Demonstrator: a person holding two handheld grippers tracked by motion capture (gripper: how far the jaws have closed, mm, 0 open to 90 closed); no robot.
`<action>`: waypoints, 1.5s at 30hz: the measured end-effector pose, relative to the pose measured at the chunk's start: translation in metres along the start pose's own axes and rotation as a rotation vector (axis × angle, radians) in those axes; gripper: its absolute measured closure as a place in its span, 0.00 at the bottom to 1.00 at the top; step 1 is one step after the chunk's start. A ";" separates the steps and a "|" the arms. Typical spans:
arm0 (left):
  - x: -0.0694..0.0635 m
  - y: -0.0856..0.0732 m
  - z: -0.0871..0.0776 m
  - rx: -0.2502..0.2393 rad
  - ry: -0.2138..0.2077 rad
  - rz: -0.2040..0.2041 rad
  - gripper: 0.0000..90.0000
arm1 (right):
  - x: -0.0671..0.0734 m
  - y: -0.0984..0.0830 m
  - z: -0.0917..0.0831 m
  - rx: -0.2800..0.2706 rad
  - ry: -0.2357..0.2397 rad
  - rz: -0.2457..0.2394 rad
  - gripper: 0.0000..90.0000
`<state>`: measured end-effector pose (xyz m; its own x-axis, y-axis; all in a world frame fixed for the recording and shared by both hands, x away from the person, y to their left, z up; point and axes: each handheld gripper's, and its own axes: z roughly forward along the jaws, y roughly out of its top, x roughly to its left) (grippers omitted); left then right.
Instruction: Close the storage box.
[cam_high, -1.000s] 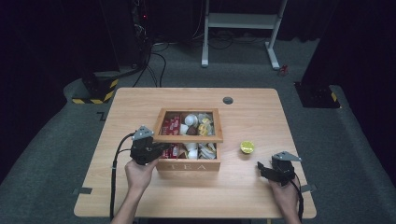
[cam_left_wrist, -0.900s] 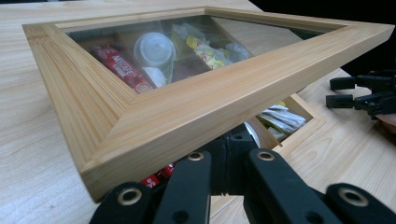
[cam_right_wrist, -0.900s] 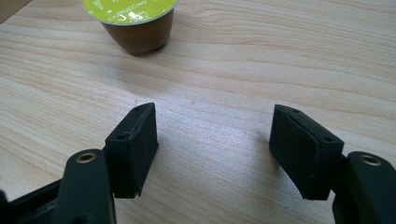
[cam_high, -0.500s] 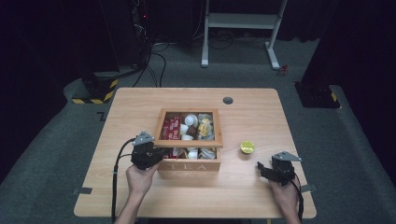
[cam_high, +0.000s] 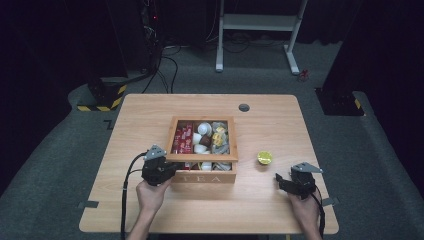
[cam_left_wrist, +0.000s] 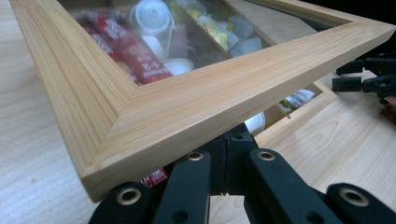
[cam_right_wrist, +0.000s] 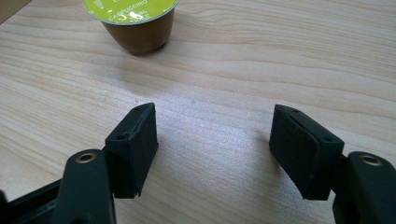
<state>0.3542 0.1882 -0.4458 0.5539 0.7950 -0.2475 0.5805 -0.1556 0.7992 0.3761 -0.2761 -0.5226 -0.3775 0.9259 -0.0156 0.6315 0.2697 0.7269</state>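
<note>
Left gripper (cam_high: 172, 170) sits at the front left corner of the wooden tea box (cam_high: 202, 177), jaws pressed together under the lid's corner. In the left gripper view the jaws are closed w/ no gap, tucked beneath the wood frame of the lid (cam_left_wrist: 196, 100), which is tilted up off the box at that corner. Can't tell for sure if the jaws pinch the lid edge or just prop it from below; they touch its underside. The person's left hand (cam_high: 150, 192) holds the gripper from behind, cable trailing down to the table edge.

Lid has a clear window; through it: red packets (cam_left_wrist: 133, 51) on one side, white capsules (cam_left_wrist: 152, 16) in the middle, yellow & grey sachets (cam_left_wrist: 219, 32) further over. From the high view the box is roughly mid-table, "TEA" on its front wall, lid frame over the compartments.

Right gripper (cam_high: 279, 181) rests low near the front right of the table (cam_high: 150, 115), well apart from the box, jaws spread w/ nothing between them, pads (cam_right_wrist: 135, 144) just above bare wood. Right hand (cam_high: 302, 207) behind it.

A coffee capsule (cam_high: 264, 158) w/ a lime-green foil top stands upright on the table between the box & the right gripper, just beside the box's right wall, not touching. In the right gripper view it's ahead of the open jaws (cam_right_wrist: 135, 23), brown body, lid text partly readable as "cappuccino"

Dark round grommet (cam_high: 244, 107) at the table's far edge
</note>
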 end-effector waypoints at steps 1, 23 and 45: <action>0.000 -0.001 0.000 0.003 0.001 0.005 0.99 | 0.000 0.000 0.000 0.001 0.000 0.002 0.36; -0.002 -0.015 0.007 0.033 -0.019 0.006 0.99 | 0.000 0.000 0.000 0.000 0.000 0.000 0.36; -0.007 -0.027 0.009 0.048 -0.043 0.022 1.00 | 0.000 0.000 0.000 0.001 0.000 0.001 0.36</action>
<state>0.3398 0.1812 -0.4710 0.5911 0.7654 -0.2545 0.5953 -0.2011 0.7779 0.3759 -0.2760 -0.5225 -0.3767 0.9262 -0.0145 0.6327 0.2687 0.7263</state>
